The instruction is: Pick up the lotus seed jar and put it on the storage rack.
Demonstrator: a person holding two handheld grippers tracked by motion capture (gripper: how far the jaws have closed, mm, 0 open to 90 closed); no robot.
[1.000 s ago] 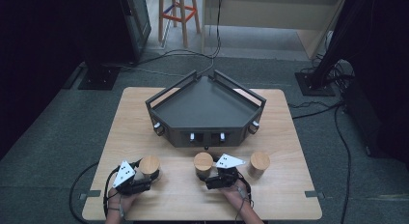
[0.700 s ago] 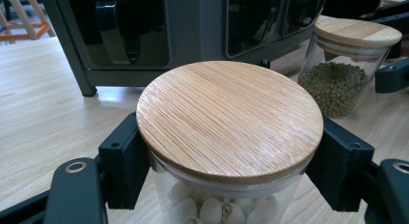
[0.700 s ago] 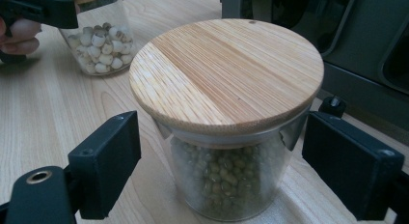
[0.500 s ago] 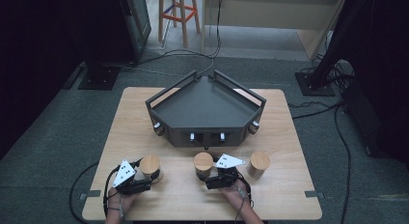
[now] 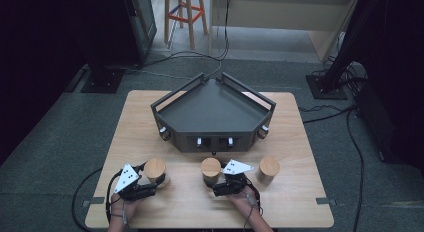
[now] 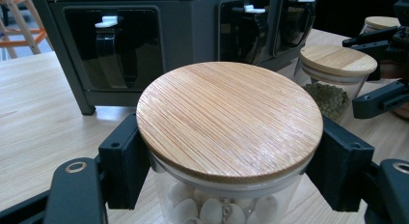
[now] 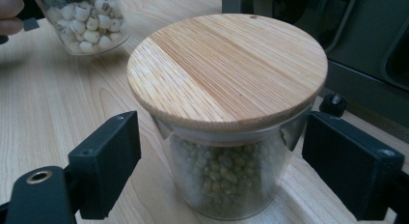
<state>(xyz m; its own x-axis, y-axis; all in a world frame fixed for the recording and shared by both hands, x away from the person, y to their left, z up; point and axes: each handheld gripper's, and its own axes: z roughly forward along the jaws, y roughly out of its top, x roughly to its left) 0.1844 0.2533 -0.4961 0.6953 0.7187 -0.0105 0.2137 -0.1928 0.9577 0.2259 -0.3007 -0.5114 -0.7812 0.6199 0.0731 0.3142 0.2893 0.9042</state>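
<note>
Three lidded jars at table front, 6 o'clock of tray point(image 5: 212, 112). Left jar point(image 5: 155, 170), white beans: clamped under lid by left gripper point(image 5: 142, 184), not yet lifted. Middle jar point(image 5: 210, 169), green beans: between right gripper's point(image 5: 220, 184) open jaws, untouched. Right jar point(image 5: 269, 168): free at 3 o'clock. Likely left: second grip, lifts.

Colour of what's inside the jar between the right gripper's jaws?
Olive-green beans in the glass jar; clearest in the right gripper view.
</note>
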